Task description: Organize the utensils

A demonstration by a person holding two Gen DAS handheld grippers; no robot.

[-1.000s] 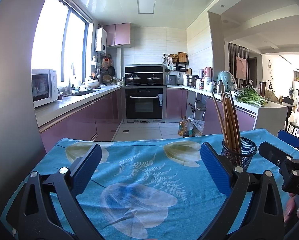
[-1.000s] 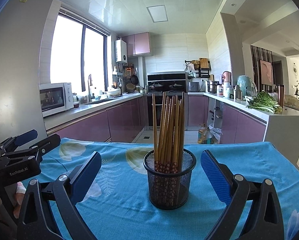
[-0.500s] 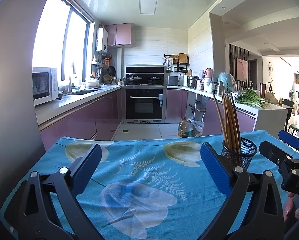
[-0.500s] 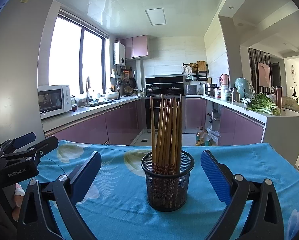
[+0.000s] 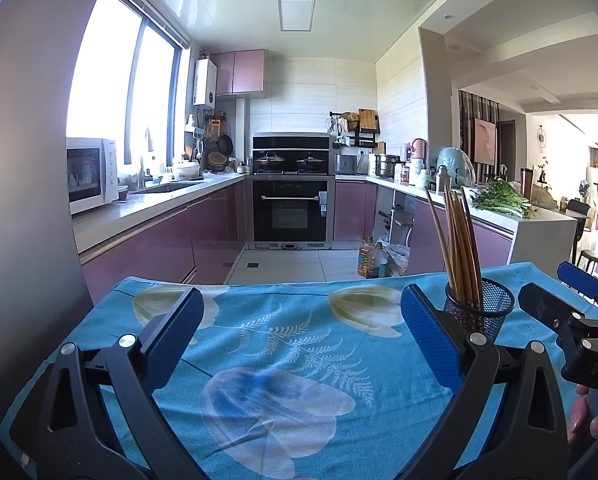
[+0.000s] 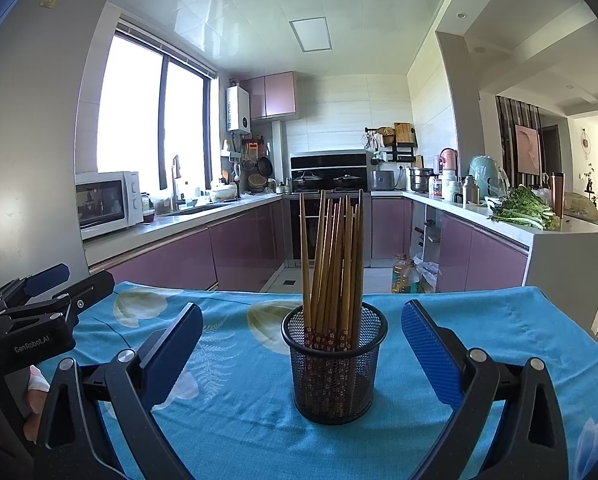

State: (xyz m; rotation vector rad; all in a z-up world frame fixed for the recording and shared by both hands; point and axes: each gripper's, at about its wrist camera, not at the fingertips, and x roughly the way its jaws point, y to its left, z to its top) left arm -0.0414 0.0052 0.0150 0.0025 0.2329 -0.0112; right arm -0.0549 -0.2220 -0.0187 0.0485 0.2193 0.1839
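Observation:
A black mesh cup stands upright on the blue flowered tablecloth, with several wooden chopsticks standing in it. My right gripper is open and empty, its jaws wide apart on either side of the cup and a little short of it. In the left wrist view the cup is at the right, behind the right finger. My left gripper is open and empty above the cloth, to the left of the cup.
The table's far edge drops to the kitchen floor, where oil bottles stand. Purple cabinets, an oven and a microwave are beyond. A grey wall is close on the left.
Both grippers stay open and nearly still. The right gripper's view has shifted slightly, with the cup sitting a touch lower and closer.

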